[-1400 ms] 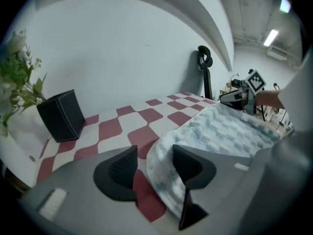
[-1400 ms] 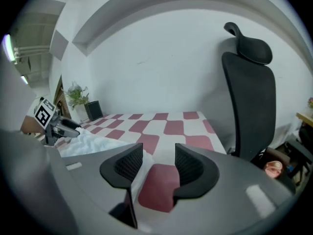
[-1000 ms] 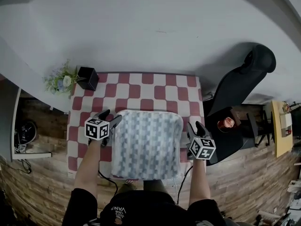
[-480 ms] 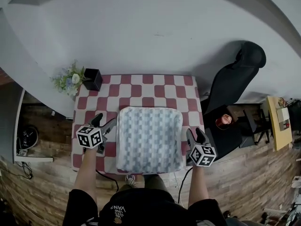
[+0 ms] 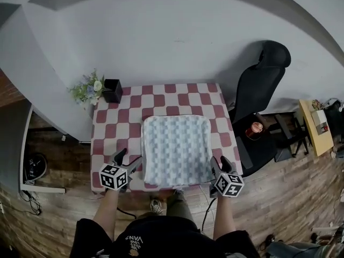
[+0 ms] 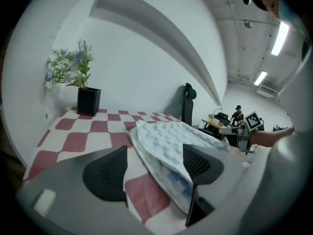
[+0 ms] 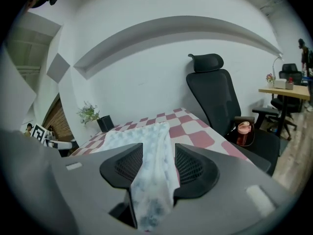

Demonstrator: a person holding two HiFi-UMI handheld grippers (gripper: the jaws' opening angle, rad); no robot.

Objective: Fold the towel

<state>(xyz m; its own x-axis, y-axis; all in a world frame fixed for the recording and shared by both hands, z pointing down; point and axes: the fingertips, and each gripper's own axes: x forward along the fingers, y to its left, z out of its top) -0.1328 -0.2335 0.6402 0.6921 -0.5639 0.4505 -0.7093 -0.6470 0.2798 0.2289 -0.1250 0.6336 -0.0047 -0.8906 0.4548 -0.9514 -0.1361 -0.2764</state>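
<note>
it looked like an office or lab workroom: a black swivel office chair (image 5: 263,77) stood beside a small desk (image 5: 161,98) under a checked cloth, with potted flowers (image 5: 91,88) at one corner. there was a wood-plank floor (image 5: 301,198), bare white walls (image 5: 172,36), ceiling strip lights (image 6: 281,35), and another work desk (image 7: 286,89) with people (image 6: 238,112) farther off.

Towel (image 5: 176,149) — pale blue-and-white check, folded into a thick rough square; lies flat on the red-and-white checked table (image 5: 115,128), near edge at the table's front.
</note>
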